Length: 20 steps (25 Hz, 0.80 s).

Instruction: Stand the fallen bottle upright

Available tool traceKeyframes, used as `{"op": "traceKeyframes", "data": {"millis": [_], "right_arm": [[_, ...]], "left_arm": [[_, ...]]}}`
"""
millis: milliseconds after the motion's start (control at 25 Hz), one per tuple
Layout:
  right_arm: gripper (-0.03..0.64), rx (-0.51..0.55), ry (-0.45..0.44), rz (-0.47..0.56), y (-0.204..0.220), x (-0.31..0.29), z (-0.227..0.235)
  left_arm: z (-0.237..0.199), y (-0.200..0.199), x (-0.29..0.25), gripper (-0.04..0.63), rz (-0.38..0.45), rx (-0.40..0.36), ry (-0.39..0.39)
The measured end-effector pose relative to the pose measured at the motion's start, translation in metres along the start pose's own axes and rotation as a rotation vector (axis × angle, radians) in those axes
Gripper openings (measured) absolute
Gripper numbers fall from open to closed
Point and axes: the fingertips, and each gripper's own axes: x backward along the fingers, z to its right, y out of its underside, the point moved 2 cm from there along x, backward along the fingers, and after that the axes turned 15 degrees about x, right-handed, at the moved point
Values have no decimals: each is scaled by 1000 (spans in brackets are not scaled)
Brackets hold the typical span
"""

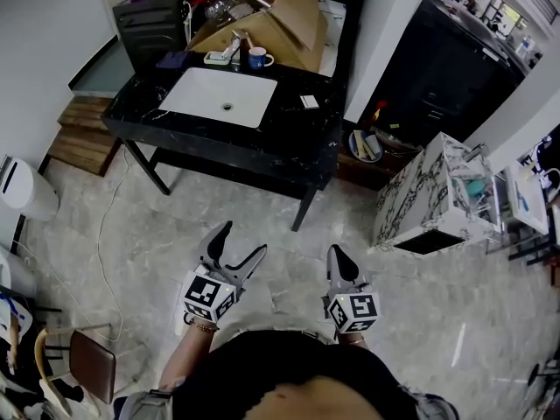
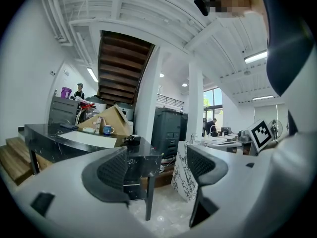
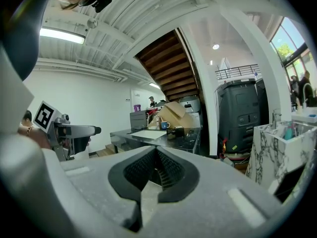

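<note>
On the black table [image 1: 289, 138], a pale bottle-like object [image 1: 234, 47] sits beside a blue mug [image 1: 257, 58], behind the white board [image 1: 219, 96]; it is too small to tell whether it lies or stands. Both grippers hang over the floor, well short of the table. My left gripper [image 1: 243, 241] is open with nothing between its jaws. In the left gripper view the left gripper [image 2: 158, 165] frames the table [image 2: 74, 135] and mug [image 2: 107, 129]. My right gripper [image 1: 338, 254] is shut and holds nothing. The right gripper [image 3: 154, 170] points toward the table [image 3: 158, 135].
A cardboard box [image 1: 284, 16] and clutter fill the table's back. A marble-patterned cabinet [image 1: 420, 204] stands right of the table, with a dark cabinet [image 1: 437, 77] behind it. A brown chair [image 1: 87, 361] is at my lower left, and a cable [image 1: 109, 234] trails over the marble floor.
</note>
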Motion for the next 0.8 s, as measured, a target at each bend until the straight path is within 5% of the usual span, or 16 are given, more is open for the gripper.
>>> {"op": "traceKeyframes", "data": {"millis": [800], "right_arm": [[5, -19, -9, -27, 1, -60, 25]], "left_arm": [[-37, -12, -55, 359, -19, -5, 11]]}}
